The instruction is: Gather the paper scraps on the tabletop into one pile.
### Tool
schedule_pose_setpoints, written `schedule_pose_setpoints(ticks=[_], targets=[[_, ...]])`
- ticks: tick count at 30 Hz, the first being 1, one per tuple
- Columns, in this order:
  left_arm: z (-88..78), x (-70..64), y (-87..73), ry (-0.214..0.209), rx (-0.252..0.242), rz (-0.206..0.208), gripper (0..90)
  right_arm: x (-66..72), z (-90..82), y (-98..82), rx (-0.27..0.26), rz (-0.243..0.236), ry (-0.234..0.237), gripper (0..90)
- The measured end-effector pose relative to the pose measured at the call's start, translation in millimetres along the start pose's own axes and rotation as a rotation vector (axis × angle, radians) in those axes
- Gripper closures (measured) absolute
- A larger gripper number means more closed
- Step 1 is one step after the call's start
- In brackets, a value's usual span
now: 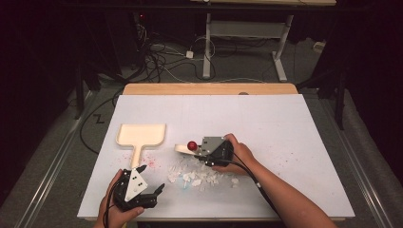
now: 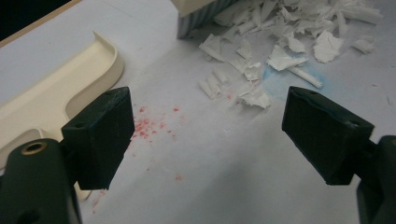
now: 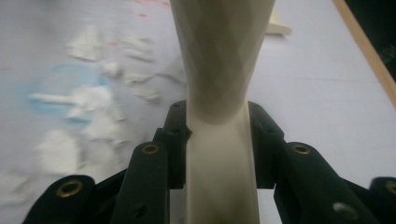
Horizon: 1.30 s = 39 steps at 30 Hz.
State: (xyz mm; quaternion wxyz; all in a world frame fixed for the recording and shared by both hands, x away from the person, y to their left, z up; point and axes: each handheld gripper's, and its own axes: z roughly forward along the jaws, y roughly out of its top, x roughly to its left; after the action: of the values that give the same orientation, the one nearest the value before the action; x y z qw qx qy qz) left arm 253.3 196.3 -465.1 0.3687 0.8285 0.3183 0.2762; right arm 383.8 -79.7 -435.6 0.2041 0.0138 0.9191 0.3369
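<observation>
With the brush [image 3: 219,84] handle clamped in the right gripper [image 1: 209,153] mid-desk, paper scraps [image 1: 197,176] should be swept low toward the dustpan [image 1: 141,134] near the left edge, which the spread-jawed left gripper [image 1: 157,192] should steady.

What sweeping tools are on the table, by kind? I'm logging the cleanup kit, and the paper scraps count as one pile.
Dustpan: 1
Hand brush, held in the right gripper: 1
Pile of white paper scraps: 1
Total: 3
</observation>
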Motion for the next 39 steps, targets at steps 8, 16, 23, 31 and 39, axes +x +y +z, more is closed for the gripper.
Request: schedule_pose_setpoints(ticks=[8,16,23,31,39], targets=[[4.2,-2.2,0.2,-0.012,0.019,0.010,16.3,15.9,-35.2,-10.9,-0.052,-0.011,-0.012,67.9],[5.4,-5.4,2.0,-0.014,0.027,0.021,16.3,1.9,-65.4,-17.0,-0.124,0.056,-0.102,67.9],[2.1,-3.2,0.9,-0.005,0.017,0.016,16.3,-3.6,-92.1,-27.8,-0.128,0.117,-0.154,67.9],[2.5,-7.7,1.6,-0.020,0.028,0.031,16.2,4.9,-132.1,-69.7,-0.017,0.255,-0.181,67.9],[3.6,-9.8,3.7,-0.023,0.035,0.042,16.2,20.3,-165.3,-113.2,0.059,0.343,-0.171,67.9]])
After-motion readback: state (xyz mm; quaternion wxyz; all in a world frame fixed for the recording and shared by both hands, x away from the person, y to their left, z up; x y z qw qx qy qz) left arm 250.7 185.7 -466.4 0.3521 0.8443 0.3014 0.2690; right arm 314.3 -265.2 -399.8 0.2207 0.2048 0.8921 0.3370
